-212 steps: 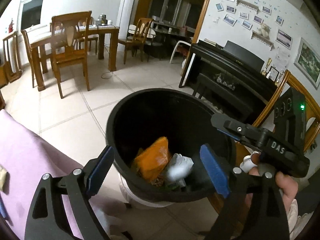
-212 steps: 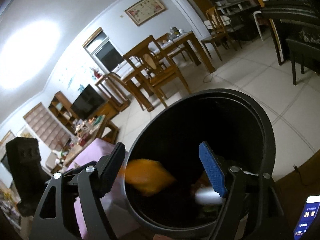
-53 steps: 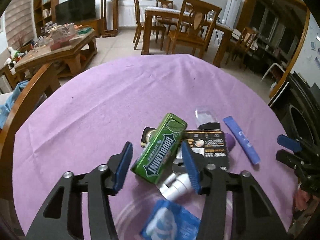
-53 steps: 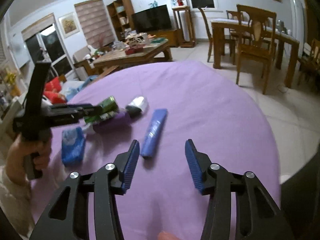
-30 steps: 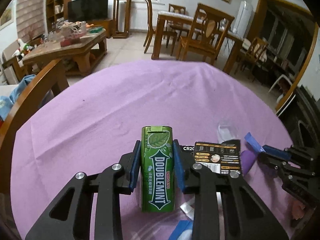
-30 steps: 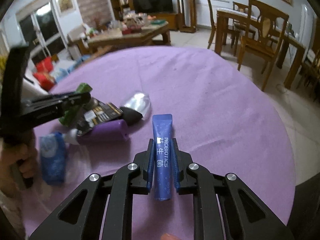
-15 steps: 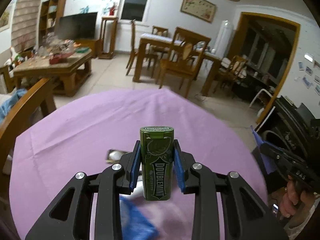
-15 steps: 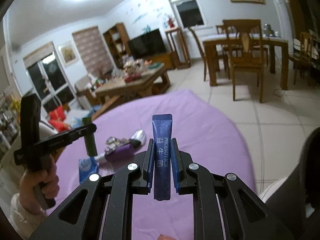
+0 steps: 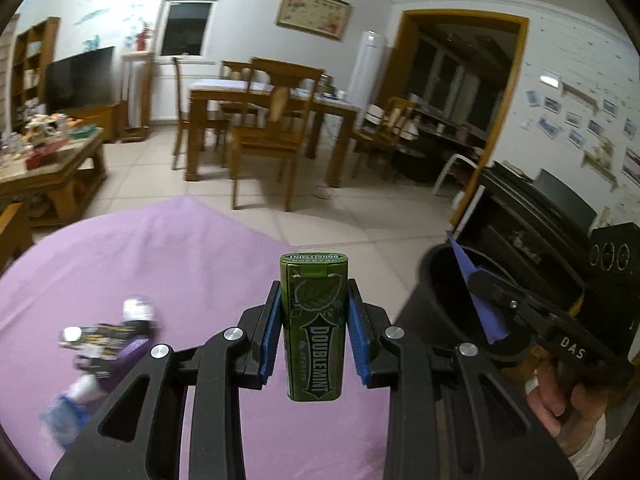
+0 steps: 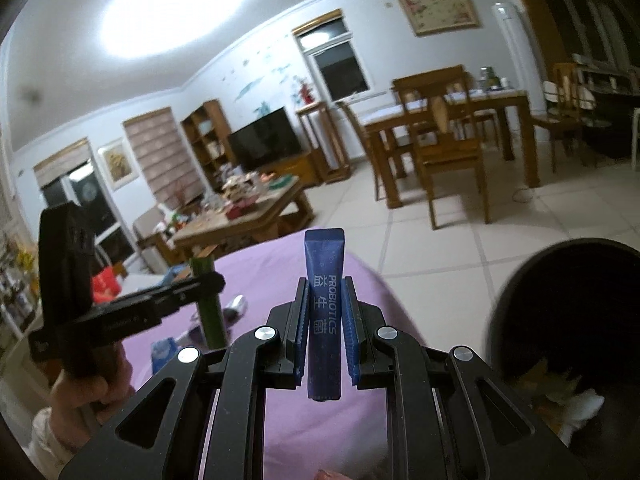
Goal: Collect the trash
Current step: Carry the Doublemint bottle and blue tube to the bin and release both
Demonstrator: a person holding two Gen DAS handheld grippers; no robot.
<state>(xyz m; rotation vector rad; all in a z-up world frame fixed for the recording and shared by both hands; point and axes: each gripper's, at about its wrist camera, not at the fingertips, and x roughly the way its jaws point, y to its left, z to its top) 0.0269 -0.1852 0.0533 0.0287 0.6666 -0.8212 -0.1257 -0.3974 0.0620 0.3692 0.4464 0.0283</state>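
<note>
My left gripper (image 9: pixel 314 320) is shut on a green Doublemint gum tin (image 9: pixel 314 332), held upright above the purple tablecloth (image 9: pixel 160 264). In the same view the right gripper (image 9: pixel 486 304) holds a blue sachet (image 9: pixel 476 296) over the rim of the black trash bin (image 9: pixel 440 304). In the right wrist view my right gripper (image 10: pixel 325 328) is shut on the blue probiotics sachet (image 10: pixel 324 280), with the black bin (image 10: pixel 560 304) at the right holding orange and white trash. The left gripper (image 10: pixel 208 280) with the green tin (image 10: pixel 210 312) shows at the left.
A black packet (image 9: pixel 100 334), a purple item (image 9: pixel 132 352), a clear wrapper (image 9: pixel 138 308) and a blue pack (image 9: pixel 66 408) lie blurred on the cloth at the left. Beyond are a dining table with chairs (image 9: pixel 264 120), a coffee table (image 9: pixel 44 160) and a black piano (image 9: pixel 532 216).
Both grippers have lifted their items off the table and swung right toward the black bin. The remaining litter now lies further left, and the bin has come into both views.
</note>
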